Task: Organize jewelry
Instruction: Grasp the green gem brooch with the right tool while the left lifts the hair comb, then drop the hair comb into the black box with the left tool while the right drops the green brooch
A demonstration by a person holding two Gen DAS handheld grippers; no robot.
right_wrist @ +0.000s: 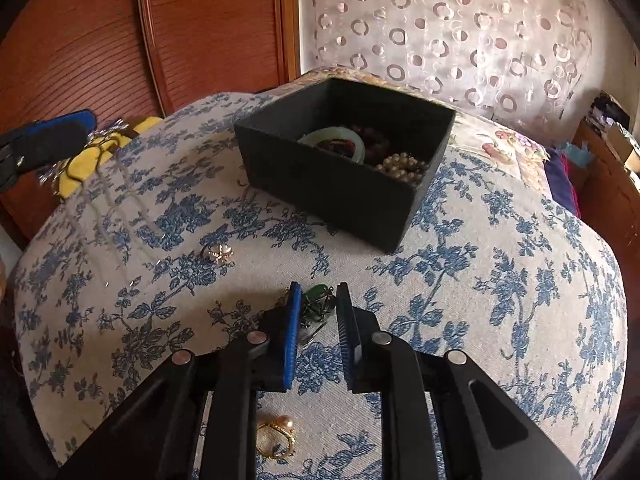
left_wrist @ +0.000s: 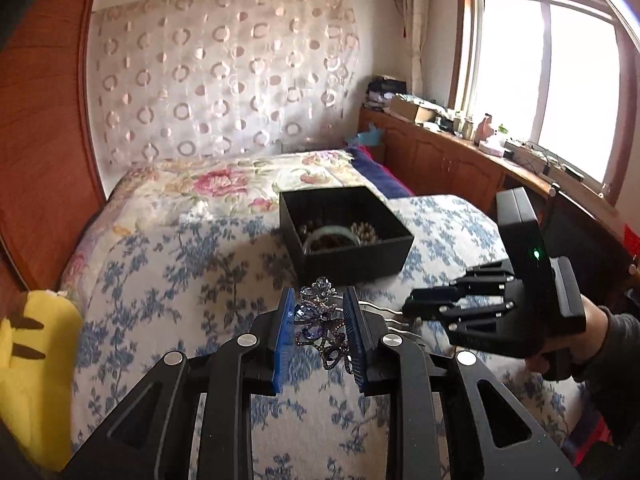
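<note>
My left gripper [left_wrist: 318, 334] is shut on a blue-stone hair comb [left_wrist: 320, 328], held above the blue-flowered cloth; its metal prongs stick out to the right. A black box [left_wrist: 346, 234] ahead holds a jade bangle [left_wrist: 330, 236], dark beads and pearls [left_wrist: 364, 232]. My right gripper [right_wrist: 318, 320] is open, its pads on either side of a green brooch [right_wrist: 318, 304] that lies on the cloth. The box [right_wrist: 344, 168] stands just beyond it. A pearl flower piece [right_wrist: 219, 255] and a gold pearl ring [right_wrist: 278, 436] lie on the cloth. The left gripper [right_wrist: 48, 144] shows at far left.
A yellow plush toy [left_wrist: 28, 368] sits at the left edge of the cushion. A floral bedspread [left_wrist: 224, 184] lies behind the box. A wooden cabinet [left_wrist: 452, 160] with clutter runs under the window at right. The right gripper body [left_wrist: 520, 288] is close on my right.
</note>
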